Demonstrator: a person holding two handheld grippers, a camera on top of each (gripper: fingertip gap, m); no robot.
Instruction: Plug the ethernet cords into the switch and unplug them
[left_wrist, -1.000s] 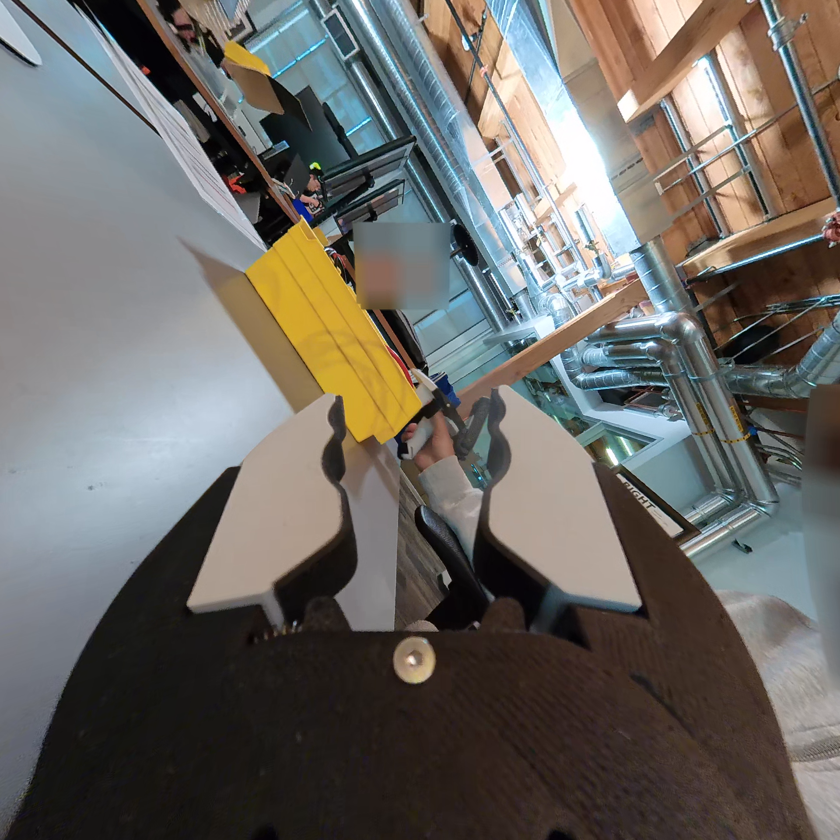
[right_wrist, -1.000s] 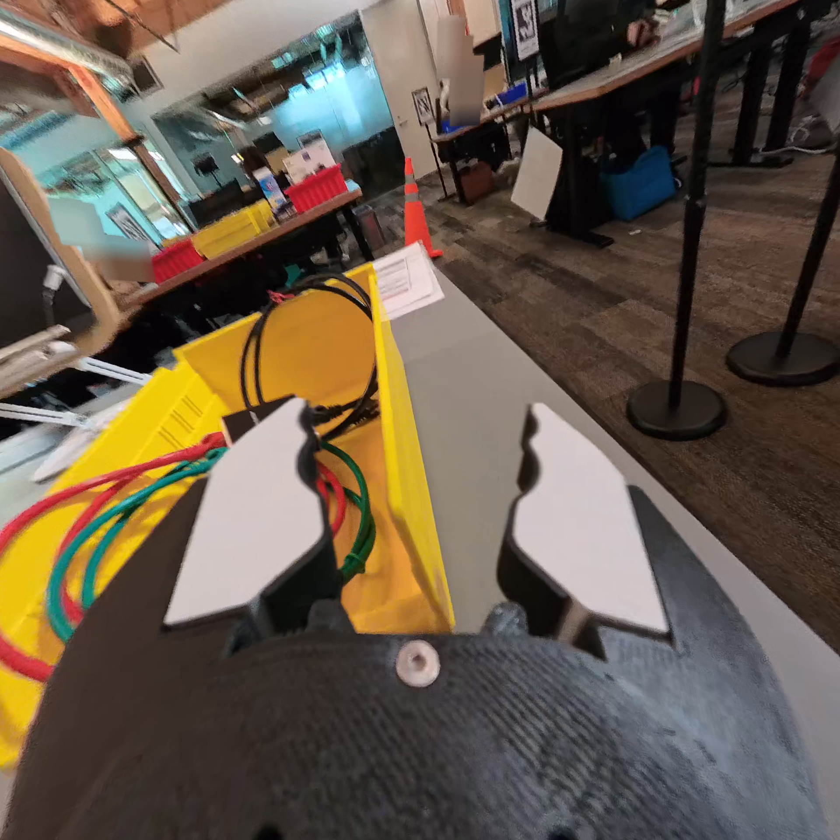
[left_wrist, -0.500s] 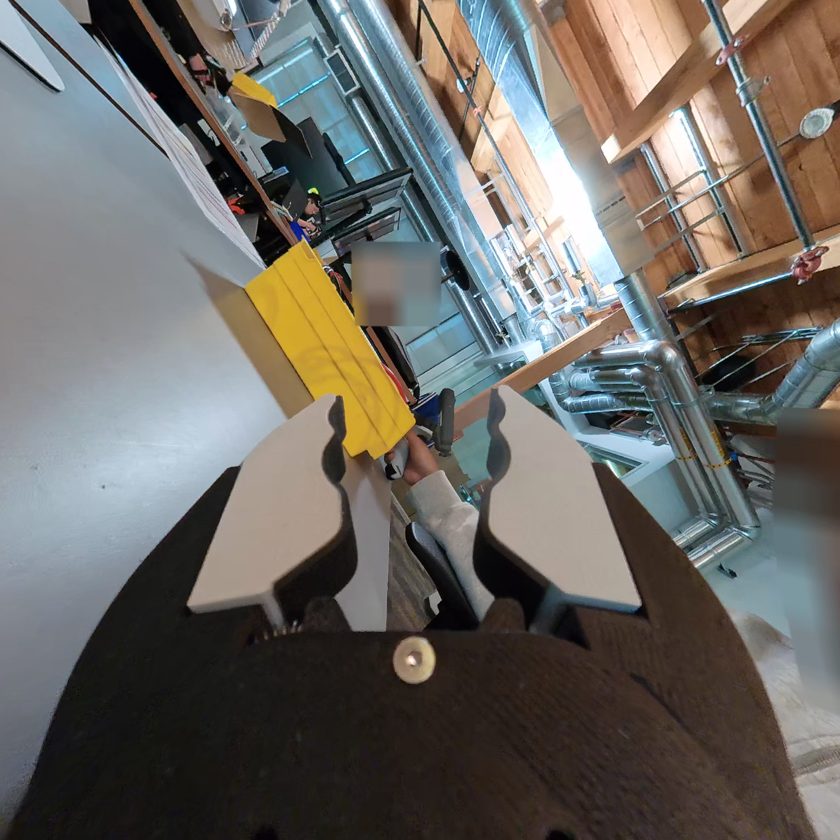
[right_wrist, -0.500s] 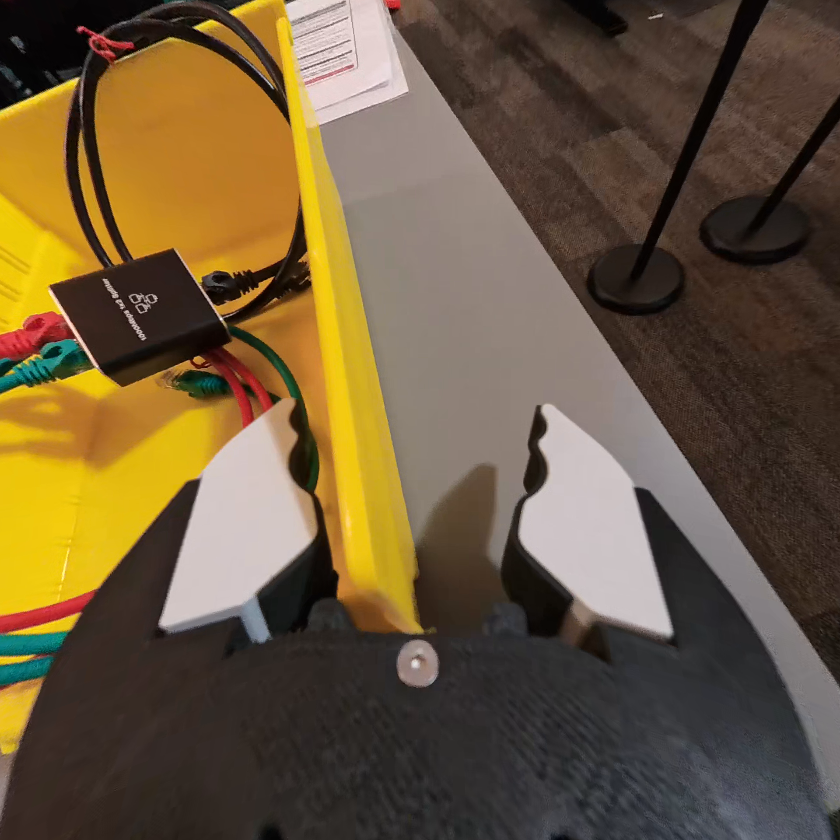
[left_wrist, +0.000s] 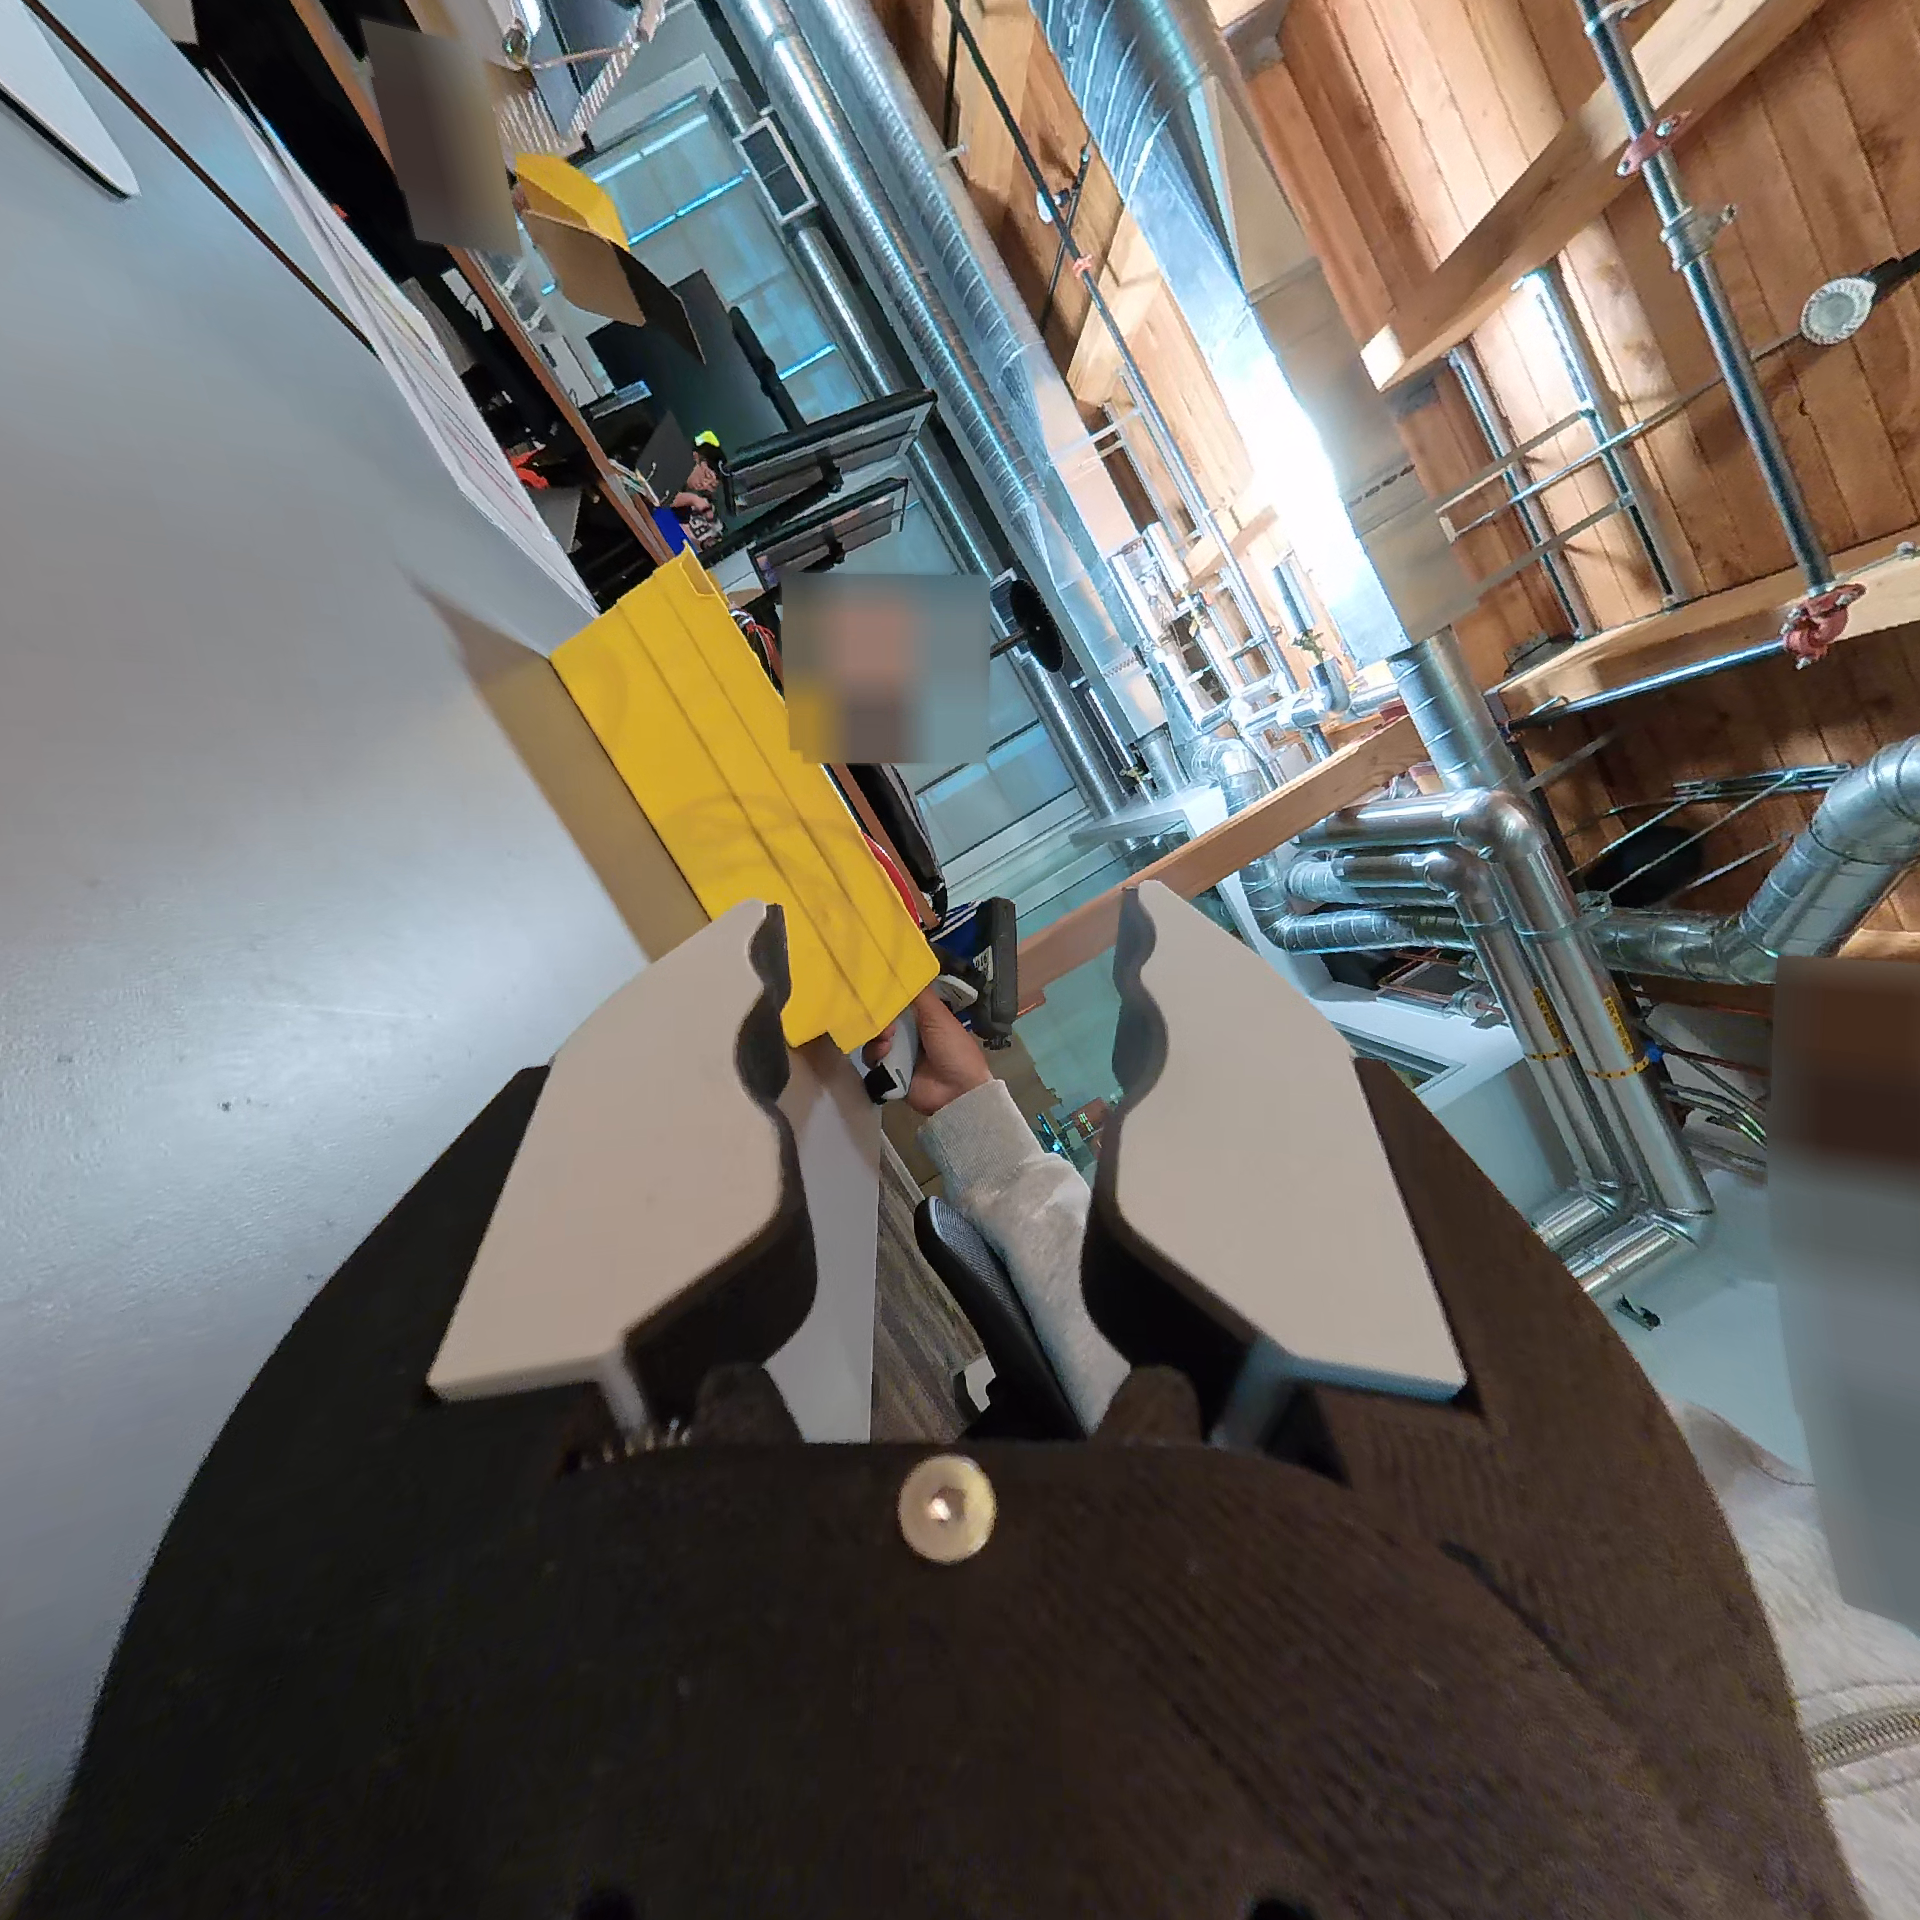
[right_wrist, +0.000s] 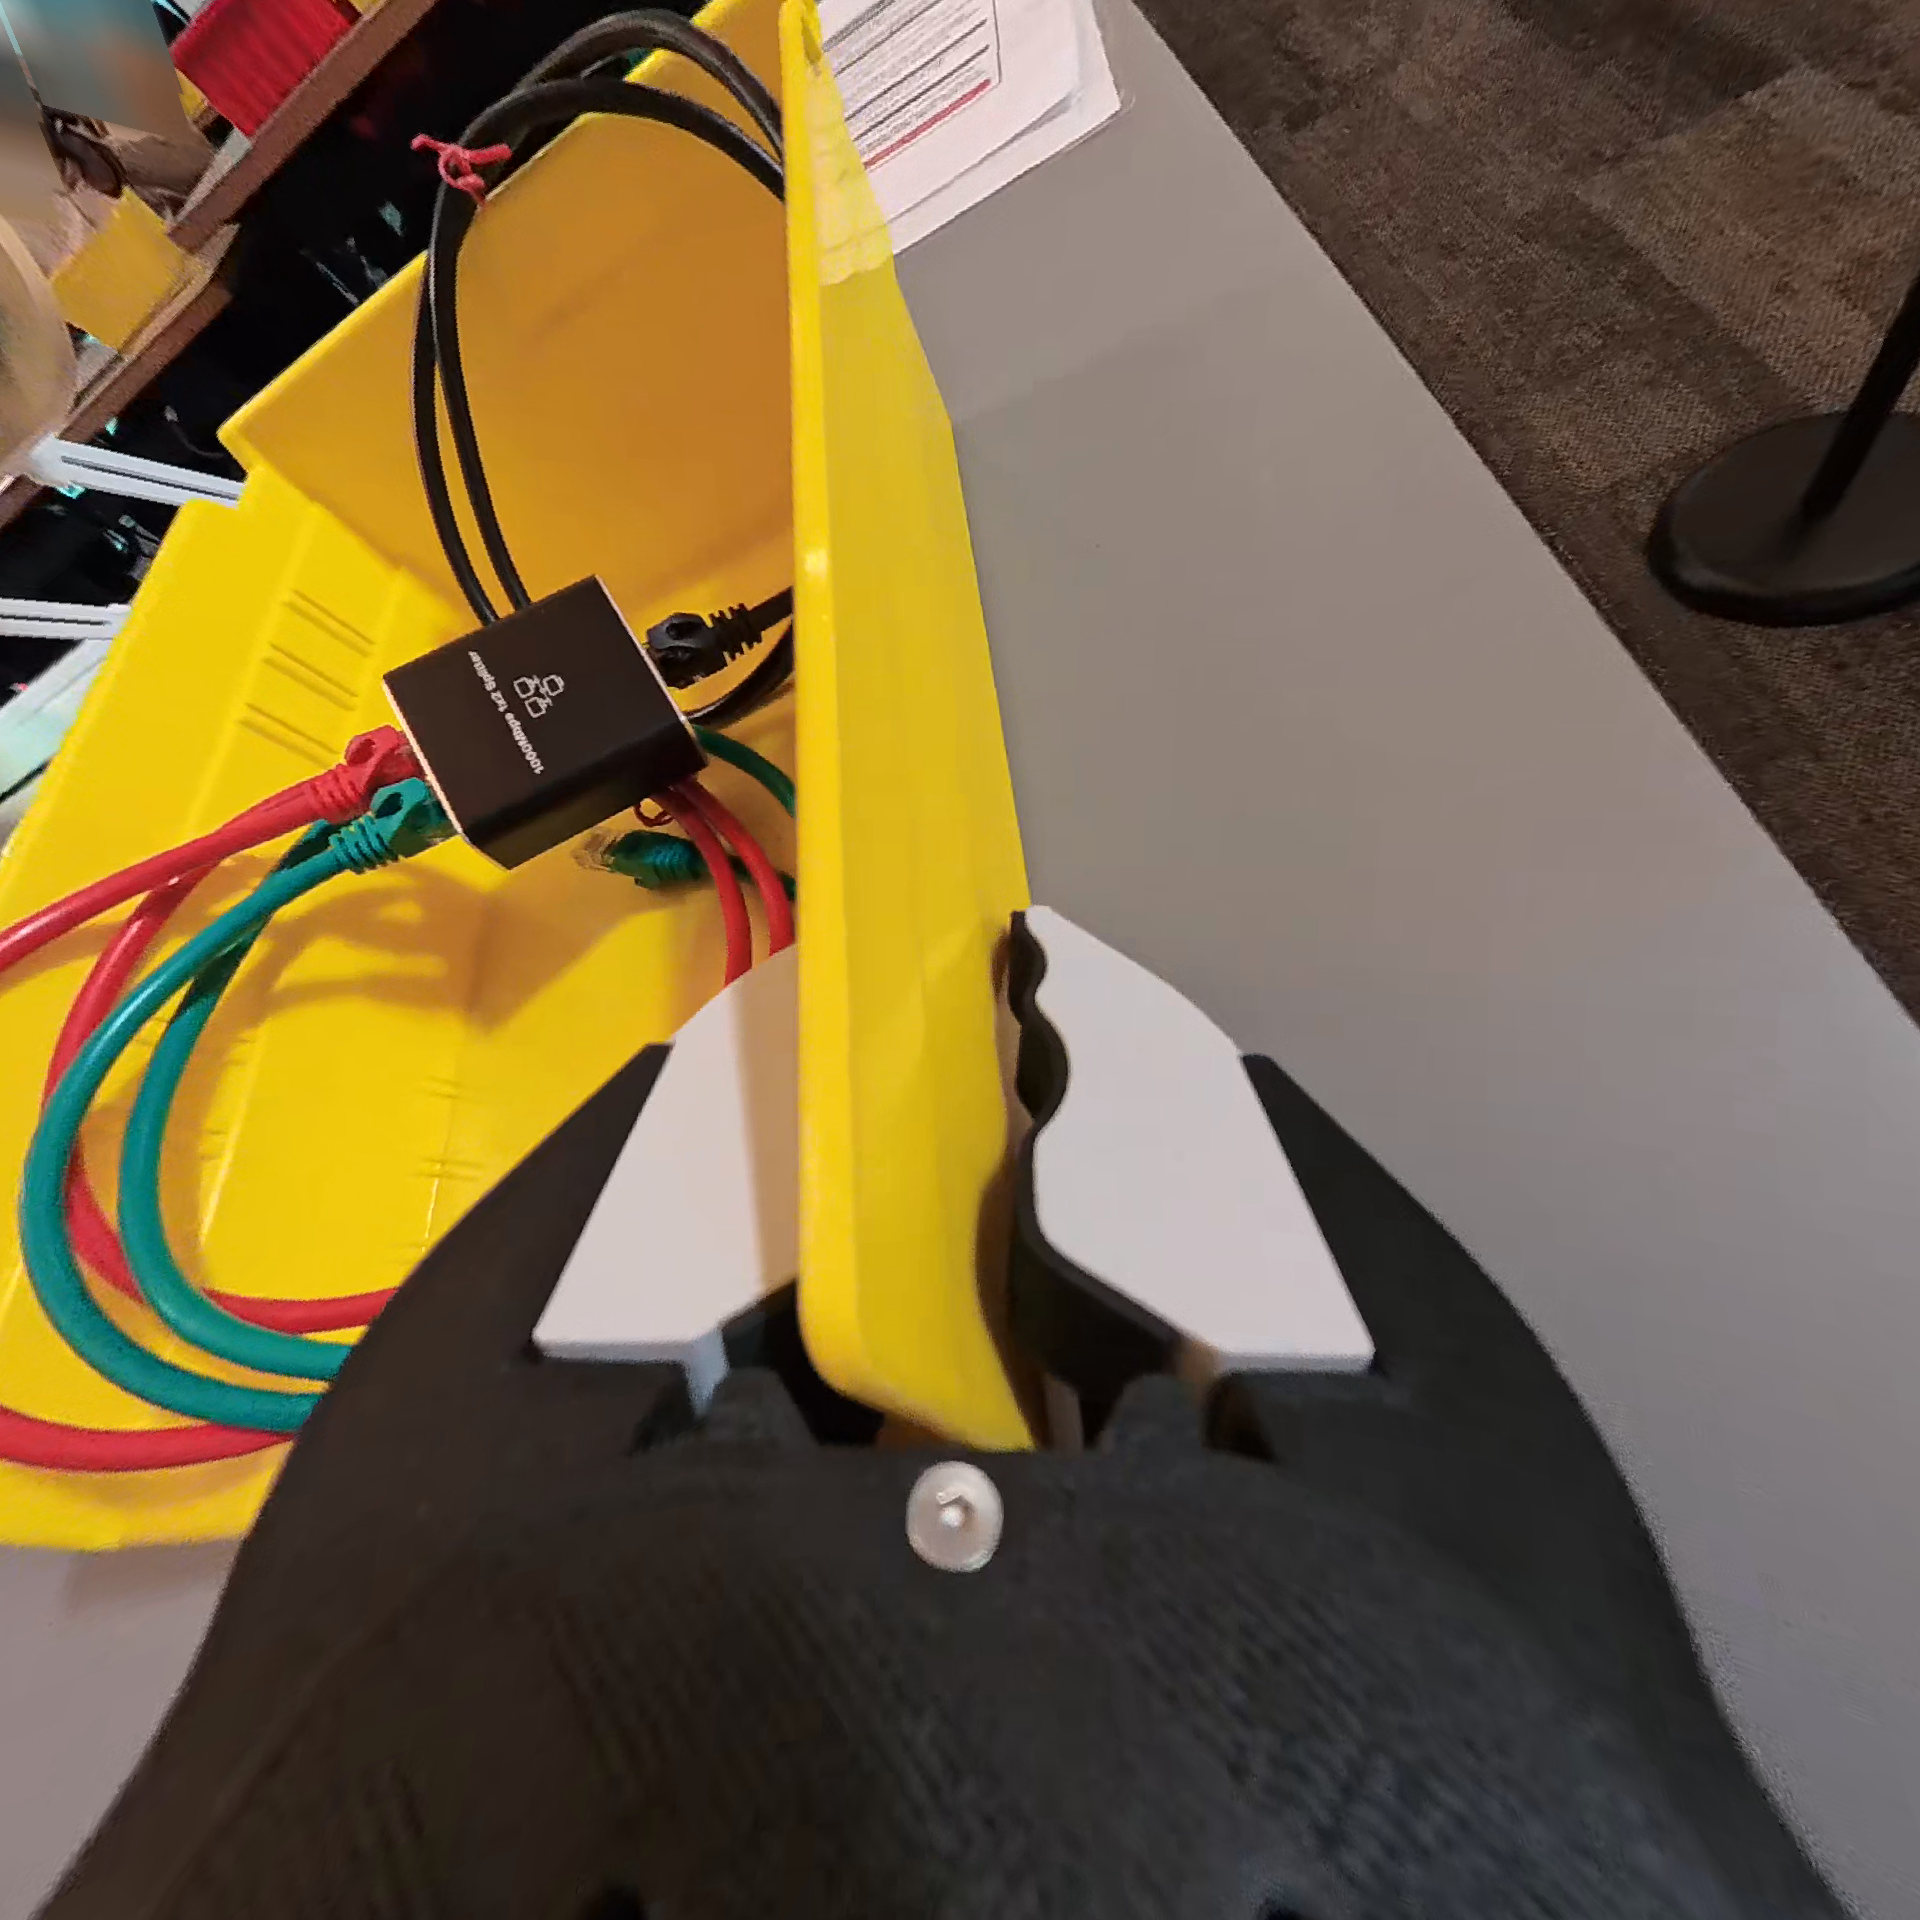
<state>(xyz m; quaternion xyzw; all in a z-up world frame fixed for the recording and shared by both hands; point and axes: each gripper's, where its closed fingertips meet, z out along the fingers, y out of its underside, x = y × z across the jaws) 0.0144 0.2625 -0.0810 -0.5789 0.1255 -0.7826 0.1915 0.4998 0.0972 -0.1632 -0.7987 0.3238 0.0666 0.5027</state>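
Grey table (right_wrist: 1351, 727) beside dark carpet (right_wrist: 1662, 208), black switch (right_wrist: 540, 717) with red cord (right_wrist: 301, 805) and green cord (right_wrist: 364, 842) plugged, inside yellow bin (right_wrist: 904, 727), right gripper (right_wrist: 894, 1049) clamping its wall, left gripper (left_wrist: 945, 925) tilted, open, empty.

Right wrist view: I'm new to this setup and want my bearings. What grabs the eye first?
The yellow bin fills the left half, its near wall running up between the right gripper fingers. Inside sits a small black switch, with a red cord and a green cord plugged into one end and a black cord looping behind.
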